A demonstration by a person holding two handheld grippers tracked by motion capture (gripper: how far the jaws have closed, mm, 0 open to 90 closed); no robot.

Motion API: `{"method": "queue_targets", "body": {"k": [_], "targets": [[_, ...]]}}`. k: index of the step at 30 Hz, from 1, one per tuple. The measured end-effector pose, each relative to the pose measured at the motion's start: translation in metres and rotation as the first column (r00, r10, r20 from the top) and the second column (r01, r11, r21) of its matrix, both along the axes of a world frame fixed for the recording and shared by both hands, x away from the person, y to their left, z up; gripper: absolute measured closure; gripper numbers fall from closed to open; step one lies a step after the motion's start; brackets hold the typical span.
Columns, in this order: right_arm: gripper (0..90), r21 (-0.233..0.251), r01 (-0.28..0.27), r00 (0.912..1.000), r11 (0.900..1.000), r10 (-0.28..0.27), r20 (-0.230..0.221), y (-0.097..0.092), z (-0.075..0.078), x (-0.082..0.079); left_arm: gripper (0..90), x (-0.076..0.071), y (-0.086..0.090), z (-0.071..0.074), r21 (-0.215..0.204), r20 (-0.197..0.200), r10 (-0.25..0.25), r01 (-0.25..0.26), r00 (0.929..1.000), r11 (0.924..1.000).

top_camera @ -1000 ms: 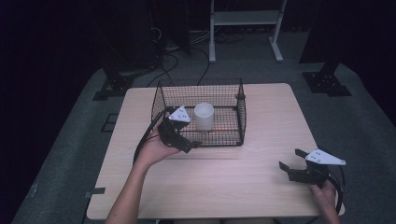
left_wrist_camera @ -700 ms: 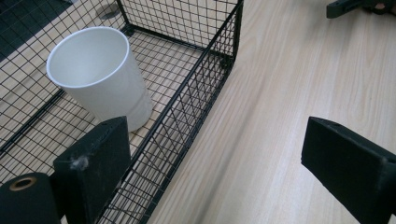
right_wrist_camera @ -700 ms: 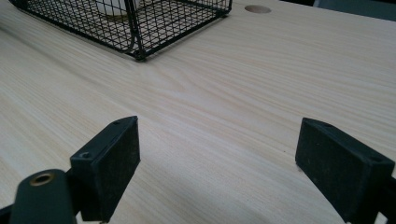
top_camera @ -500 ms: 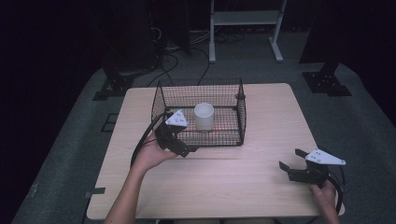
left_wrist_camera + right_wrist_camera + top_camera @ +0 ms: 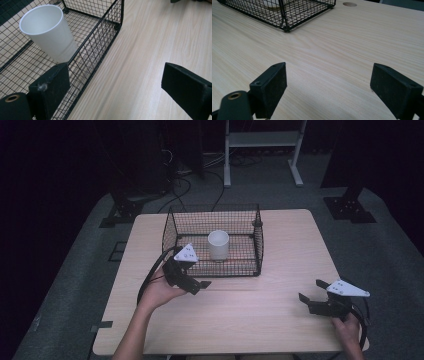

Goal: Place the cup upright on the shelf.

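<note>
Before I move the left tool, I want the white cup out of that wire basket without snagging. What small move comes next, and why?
Probably lift the left tool and carry it over the near wall of the wire basket. Its jaws stand open and empty, outside that wall, while the white paper cup stands upright inside, so the mesh blocks a level reach.

A dim lab or studio: a pale wooden table (image 5: 280, 320) on grey carpet, black stand feet (image 5: 348, 209) at upper right, loose cables (image 5: 185, 175) and a white metal frame (image 5: 262, 142) at top.
</note>
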State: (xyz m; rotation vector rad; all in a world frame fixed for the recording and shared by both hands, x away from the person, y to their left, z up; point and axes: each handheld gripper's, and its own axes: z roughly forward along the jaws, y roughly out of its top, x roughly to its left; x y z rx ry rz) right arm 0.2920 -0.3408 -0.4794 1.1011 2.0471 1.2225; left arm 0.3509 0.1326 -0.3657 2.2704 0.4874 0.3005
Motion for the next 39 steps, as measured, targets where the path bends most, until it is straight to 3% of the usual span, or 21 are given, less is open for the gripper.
{"method": "queue_targets", "body": {"k": [3,7,39], "targets": [[13.1,0.001,0.001,1.0000,1.0000,-0.001,-0.001,0.000,0.000,0.000,7.5,-0.003,0.003,-0.002,-0.015,-0.002,0.000,0.000,1.0000,0.9999],[13.1,0.001,0.002,1.0000,1.0000,-0.002,-0.001,0.000,0.000,0.000,7.5,-0.006,0.004,-0.003,-0.002,0.004,-0.002,0.002,1.0000,1.0000],[13.1,-0.003,0.009,1.0000,1.0000,-0.009,-0.004,0.000,0.000,0.001,7.4,-0.031,0.023,-0.019,-0.026,0.011,0.024,-0.023,0.9997,0.9994]]}}
